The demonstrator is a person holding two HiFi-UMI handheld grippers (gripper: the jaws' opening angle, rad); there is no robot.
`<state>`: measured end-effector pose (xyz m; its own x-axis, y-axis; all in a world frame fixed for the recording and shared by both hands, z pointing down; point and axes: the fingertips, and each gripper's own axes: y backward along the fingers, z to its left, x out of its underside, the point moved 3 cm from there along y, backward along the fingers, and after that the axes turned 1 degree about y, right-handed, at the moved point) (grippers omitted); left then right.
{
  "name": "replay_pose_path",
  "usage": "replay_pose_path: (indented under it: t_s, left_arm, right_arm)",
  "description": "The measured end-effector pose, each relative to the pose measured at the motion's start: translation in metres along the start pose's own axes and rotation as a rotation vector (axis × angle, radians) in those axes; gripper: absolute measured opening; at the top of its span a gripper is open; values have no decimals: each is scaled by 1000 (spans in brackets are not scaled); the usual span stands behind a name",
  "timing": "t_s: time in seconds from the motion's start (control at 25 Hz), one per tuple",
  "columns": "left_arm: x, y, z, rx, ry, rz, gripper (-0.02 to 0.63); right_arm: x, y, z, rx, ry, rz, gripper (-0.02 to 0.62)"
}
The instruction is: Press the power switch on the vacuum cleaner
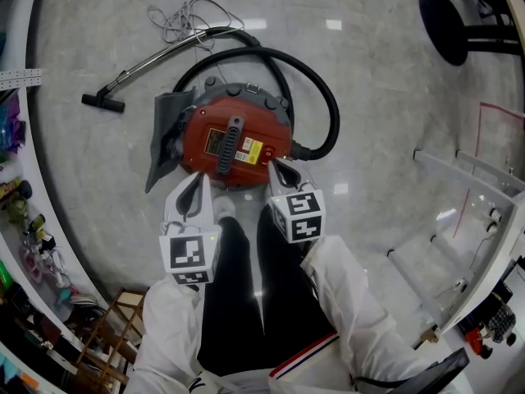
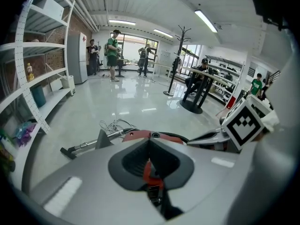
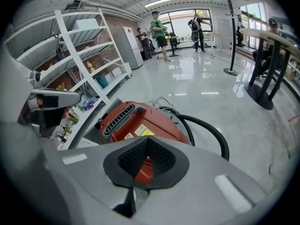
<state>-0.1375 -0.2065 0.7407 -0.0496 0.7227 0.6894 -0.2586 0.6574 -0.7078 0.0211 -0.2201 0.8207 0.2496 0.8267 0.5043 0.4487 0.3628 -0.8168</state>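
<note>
Now: both grippers sitting at the vacuum's near edge, jaws together

Red canister vacuum cleaner (image 1: 236, 138) is standing on the pale glossy floor (image 1: 369, 56), right in front of the person's legs. Black carry handle (image 1: 231, 142) is running across its lid, with a yellow label just beside it. Can't pick out the power switch in any view.

Left gripper (image 1: 195, 183) is pointing at the near-left rim of the body. Its jaws are meeting at the tips, nothing between them, only red casing showing through the gap behind the pads.

Right gripper (image 1: 279, 169) is pointing at the near-right rim, close to where the black hose (image 1: 332, 109) is plugging in. Same story: tips together, empty.

Can't tell whether either tip is touching the casing.

Hose is looping round the far side to the metal wand (image 1: 139, 68), which is lying on the floor to the left. Loose power cord (image 1: 184, 19) is lying in a tangle beyond it.
</note>
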Motion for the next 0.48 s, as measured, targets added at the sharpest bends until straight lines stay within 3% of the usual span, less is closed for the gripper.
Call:
replay_pose_path:
  t_s: [0.48]
  left_arm:
    - [5,-2,-4,5,22,6,0]
  right_arm:
    - [6,-18,-10,9,27,37,0]
